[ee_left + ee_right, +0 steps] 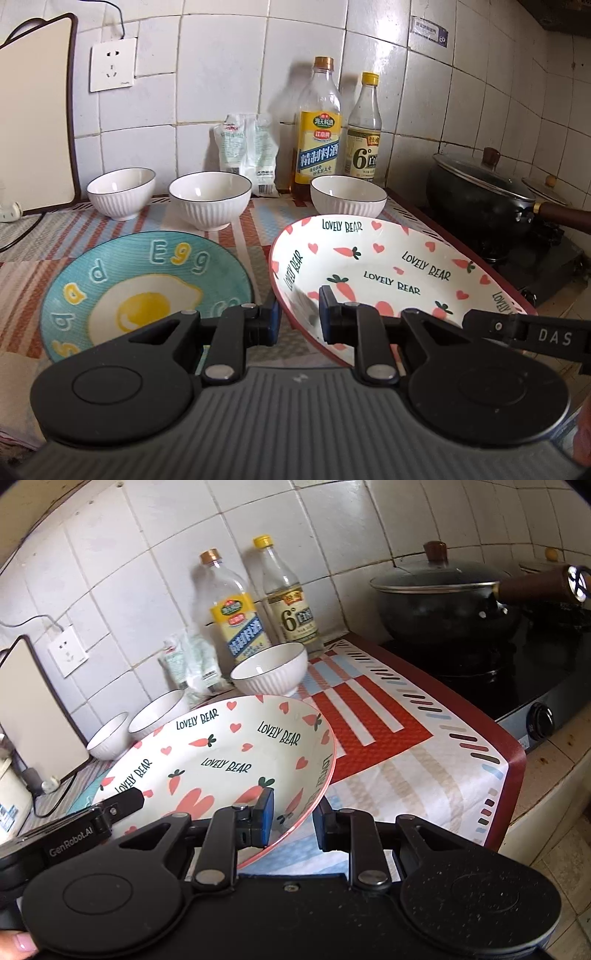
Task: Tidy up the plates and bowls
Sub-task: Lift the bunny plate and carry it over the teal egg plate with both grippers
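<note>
Bear plate [391,273] tilted off the tabletop [424,771], just right of the egg plate [144,291]. Left gripper [299,321] and right gripper [291,821] each straddle opposite rims, jaws clamped on it, likely for stacking onto the egg plate.

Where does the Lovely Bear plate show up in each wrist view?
Left wrist view: the Lovely Bear plate fills the lower right, tilted, its near-left rim between the left gripper's fingers.
Right wrist view: the plate sits centre-left, its right rim between the right gripper's fingers.
Shared landmark: the yellow-labelled cooking wine bottle against the tiled wall.
</note>
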